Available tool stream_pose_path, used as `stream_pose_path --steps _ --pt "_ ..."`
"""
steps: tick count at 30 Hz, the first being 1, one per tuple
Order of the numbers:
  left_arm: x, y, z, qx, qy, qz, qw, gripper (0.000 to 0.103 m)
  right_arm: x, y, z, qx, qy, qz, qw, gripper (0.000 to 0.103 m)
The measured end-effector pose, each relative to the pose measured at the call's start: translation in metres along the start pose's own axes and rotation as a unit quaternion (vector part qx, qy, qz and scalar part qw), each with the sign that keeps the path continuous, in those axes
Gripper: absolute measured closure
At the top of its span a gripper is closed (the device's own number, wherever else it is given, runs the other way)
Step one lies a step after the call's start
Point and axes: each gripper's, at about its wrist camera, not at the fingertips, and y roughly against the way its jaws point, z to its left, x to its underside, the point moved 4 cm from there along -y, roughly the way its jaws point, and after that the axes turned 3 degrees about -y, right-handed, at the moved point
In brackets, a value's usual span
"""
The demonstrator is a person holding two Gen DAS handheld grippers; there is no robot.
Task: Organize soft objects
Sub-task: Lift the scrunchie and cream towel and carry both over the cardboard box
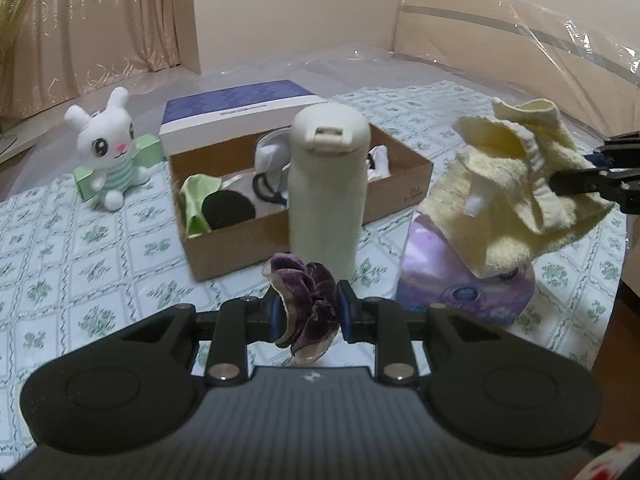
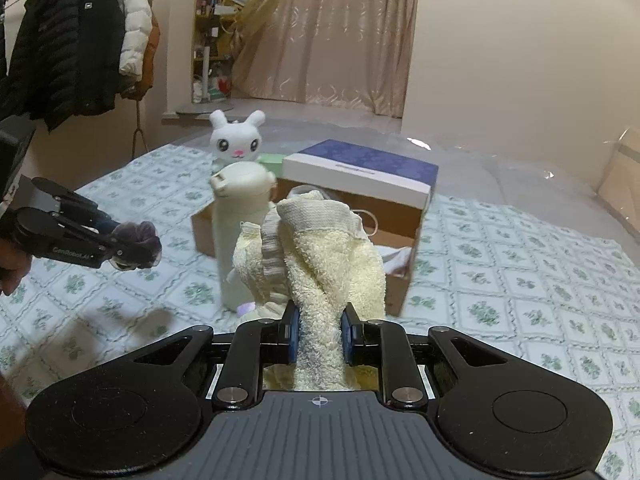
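Right gripper clamped on upward-trailing yellow towel; left gripper on purple scrunchie.

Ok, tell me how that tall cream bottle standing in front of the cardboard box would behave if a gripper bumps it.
The cream bottle is tall and narrow and stands upright on the soft patterned bedspread, so a knock near its cap would probably tip it. Its round body would likely roll once down. It looks rigid and smooth, so it may be slippery to pinch.
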Motion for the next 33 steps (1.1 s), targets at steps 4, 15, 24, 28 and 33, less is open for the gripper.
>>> stream_pose_path --steps 4,15,24,28,33 --pt "-0.010 -0.005 -0.004 0.006 -0.003 -0.002 1.0000 0.079 -0.008 -0.003 -0.015 0.001 -0.003 -0.006 1.000 0.083" --pt "-0.043 -0.020 0.011 0.010 -0.019 -0.005 0.9997 0.079 -0.031 -0.033 -0.045 0.007 0.003 -0.005 1.000 0.083" --pt "-0.065 -0.036 0.043 0.001 -0.038 0.006 0.9992 0.079 -0.054 -0.064 -0.060 0.002 0.010 -0.002 1.000 0.083" --pt "-0.073 -0.047 0.057 -0.001 -0.038 0.011 0.9992 0.079 -0.068 -0.078 -0.067 0.000 0.010 -0.003 1.000 0.083" --pt "-0.085 -0.063 0.070 0.002 -0.035 0.013 0.9993 0.079 -0.087 -0.094 -0.077 -0.001 0.009 -0.005 1.000 0.083"
